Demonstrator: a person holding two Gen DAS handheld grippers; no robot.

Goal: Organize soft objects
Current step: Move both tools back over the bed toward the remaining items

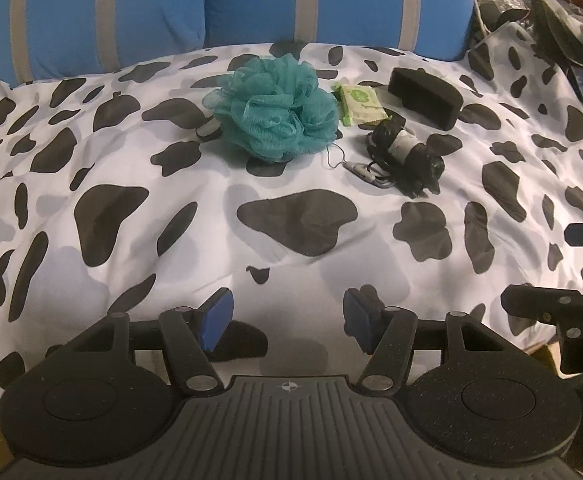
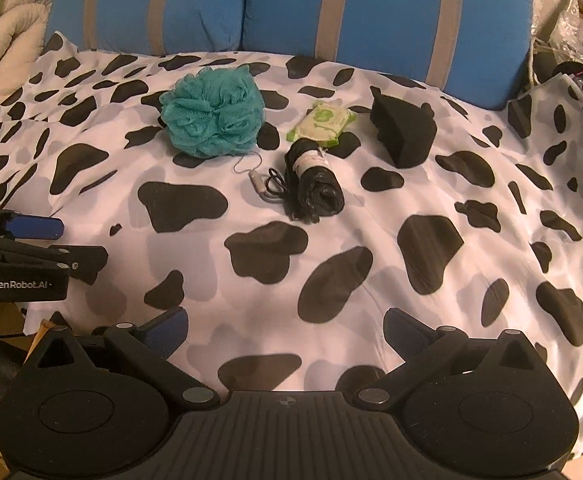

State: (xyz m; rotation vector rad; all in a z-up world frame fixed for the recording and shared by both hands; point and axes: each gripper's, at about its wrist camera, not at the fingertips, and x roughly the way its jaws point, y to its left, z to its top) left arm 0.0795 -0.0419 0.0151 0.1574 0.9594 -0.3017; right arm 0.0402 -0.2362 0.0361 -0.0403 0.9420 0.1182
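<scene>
We see both grippers, left (image 1: 287, 320) and right (image 2: 285, 330), jaws wide, empty, over the cow-print sheet (image 2: 331, 240), loofah (image 2: 212, 114), wipes (image 2: 323, 120), black roll (image 2: 315, 180), sponge (image 2: 405, 130) lying well ahead

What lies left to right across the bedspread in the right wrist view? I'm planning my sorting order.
Teal mesh loofah → small grey clip on a cord → black rolled bundle → black foam block. The green wipes pack overlaps the bundle's span, so it is left out.
</scene>
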